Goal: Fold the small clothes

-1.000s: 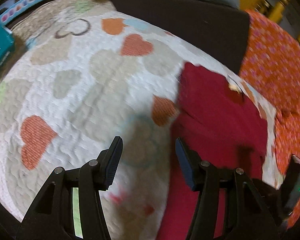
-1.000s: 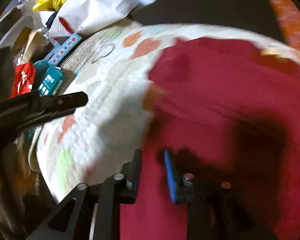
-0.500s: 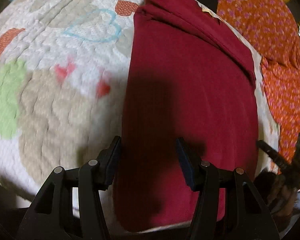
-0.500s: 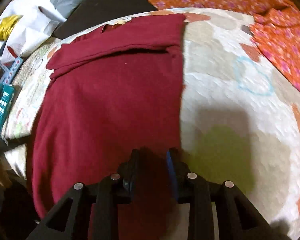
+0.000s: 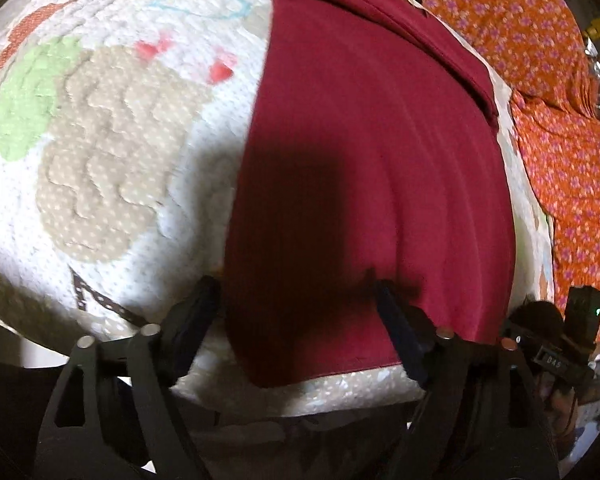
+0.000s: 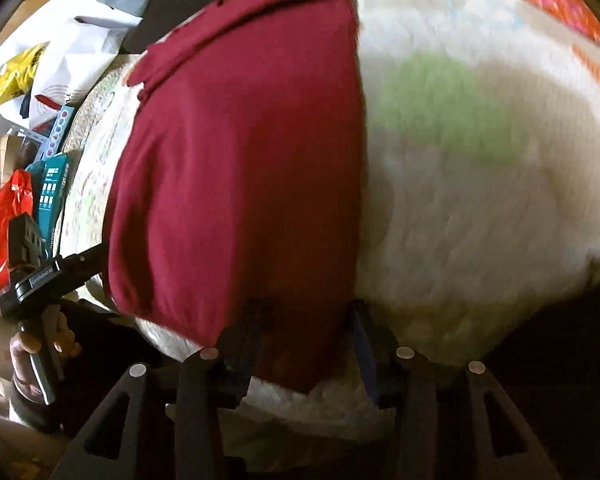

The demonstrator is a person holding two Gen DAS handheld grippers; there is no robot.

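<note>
A quilted blanket [image 5: 112, 152], white with beige, green and orange patches, covers the surface and fills most of both views. On it lies the dark red garment [image 5: 364, 168] — spread flat and long, with a folded band across its far end and its near hem close to the blanket's front edge. In the right wrist view the same garment [image 6: 236, 168] takes up the left half of the blanket [image 6: 480, 208], its right edge running straight up the frame.

Beyond the blanket's far right side, an orange flowered cloth [image 5: 568, 128] is bunched up just beside it. At the left of the right wrist view sit a white bag [image 6: 80, 52], a teal box [image 6: 52, 188] and a red plastic bag [image 6: 4, 224].

The left tongs [image 5: 296, 300] stand wide apart at the garment's near left corner: one finger is off the cloth over the blanket, the other over the red fabric — nothing is pinched. The right tongs [image 6: 304, 320] are also apart, straddling the near right corner of the hem, with cloth showing between the fingers; whether they touch it cannot be told.
</note>
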